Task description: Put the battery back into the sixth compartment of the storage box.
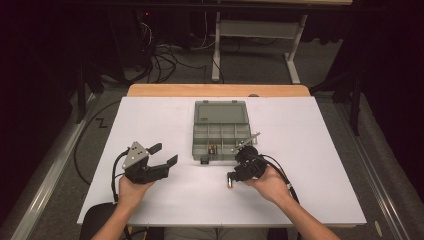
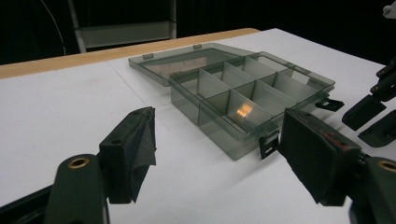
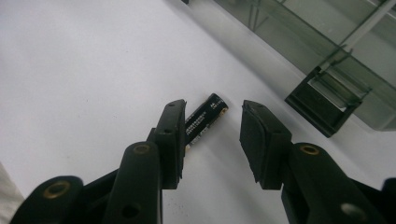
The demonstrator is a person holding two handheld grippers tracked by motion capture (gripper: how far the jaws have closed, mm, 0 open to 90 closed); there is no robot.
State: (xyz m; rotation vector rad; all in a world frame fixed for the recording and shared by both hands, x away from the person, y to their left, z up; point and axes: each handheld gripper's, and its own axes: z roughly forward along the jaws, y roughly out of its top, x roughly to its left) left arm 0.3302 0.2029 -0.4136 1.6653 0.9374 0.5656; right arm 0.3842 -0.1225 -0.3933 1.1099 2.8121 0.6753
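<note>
Between the half-open right gripper (image 3: 212,140) jaws — a battery (image 3: 204,119), unclamped

Beyond your white table (image 1: 150,200) with its wooden far edge (image 1: 220,90), grey floor (image 1: 260,70), tangled cables (image 1: 165,62), a white frame stand (image 1: 260,30), darkness probably hiding walls.

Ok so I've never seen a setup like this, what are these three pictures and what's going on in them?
A person sits at a white table with a hand-held two-jaw gripper in each hand. One picture looks down from above; the other two come from cameras riding on each gripper, looking along its black jaws. On the table lies an open grey compartment box, lid folded back. The left gripper is open and holds nothing. The right gripper points down at a black battery lying on the table beside its jaws, which are apart and not gripping it.
</note>
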